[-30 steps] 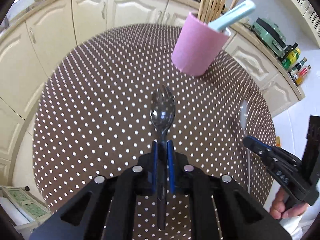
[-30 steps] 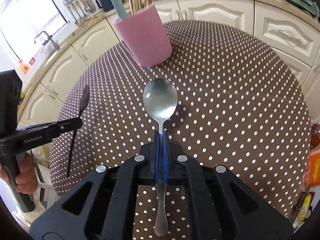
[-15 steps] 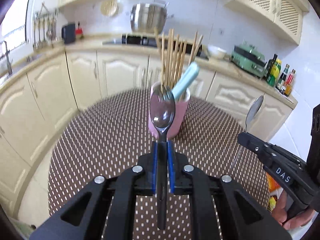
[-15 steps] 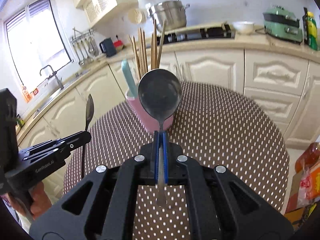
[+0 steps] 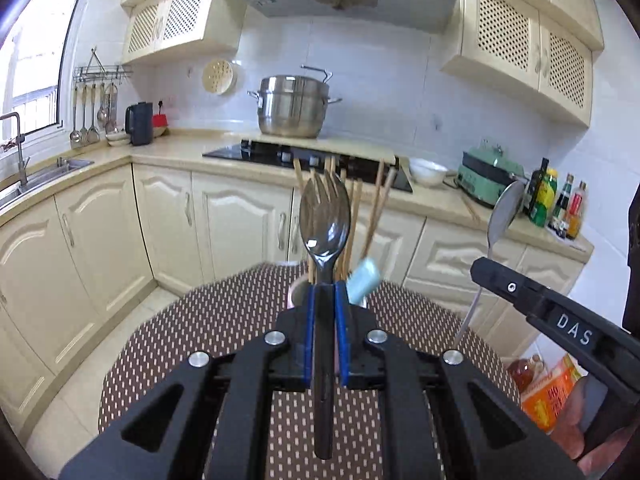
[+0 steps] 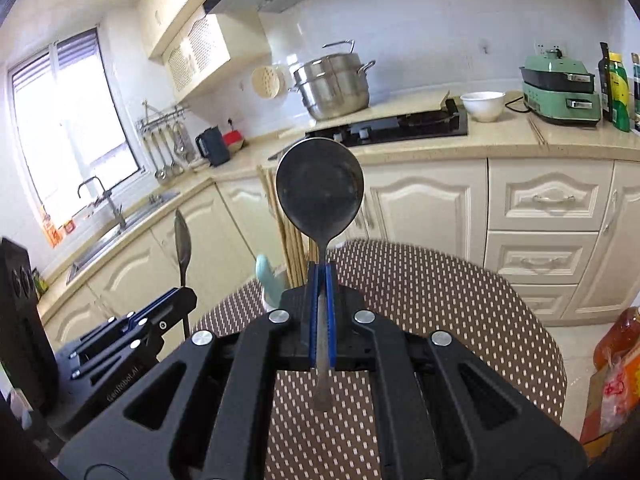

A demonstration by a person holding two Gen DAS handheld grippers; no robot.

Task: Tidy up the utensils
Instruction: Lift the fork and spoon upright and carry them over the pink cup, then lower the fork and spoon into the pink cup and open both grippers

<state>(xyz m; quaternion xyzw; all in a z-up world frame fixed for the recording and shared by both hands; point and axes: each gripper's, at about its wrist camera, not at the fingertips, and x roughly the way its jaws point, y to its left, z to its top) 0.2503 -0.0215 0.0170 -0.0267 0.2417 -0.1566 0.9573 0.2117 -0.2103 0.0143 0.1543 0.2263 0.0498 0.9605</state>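
Right gripper (image 5: 486,270) marked "DAS", clamped on one spoon (image 6: 320,194). Left gripper (image 5: 325,292) clamped on one spork (image 5: 325,216).

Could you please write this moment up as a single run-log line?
left gripper: shut on spork | right gripper: shut on round spoon | both held above polka-dot table | pink holder: ahead

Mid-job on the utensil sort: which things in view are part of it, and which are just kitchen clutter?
Job:
left claw shut on spork
right claw shut on round spoon
pink holder with chopsticks
dotted table

Clutter:
steamer pot
white bowl
green appliance
kettle
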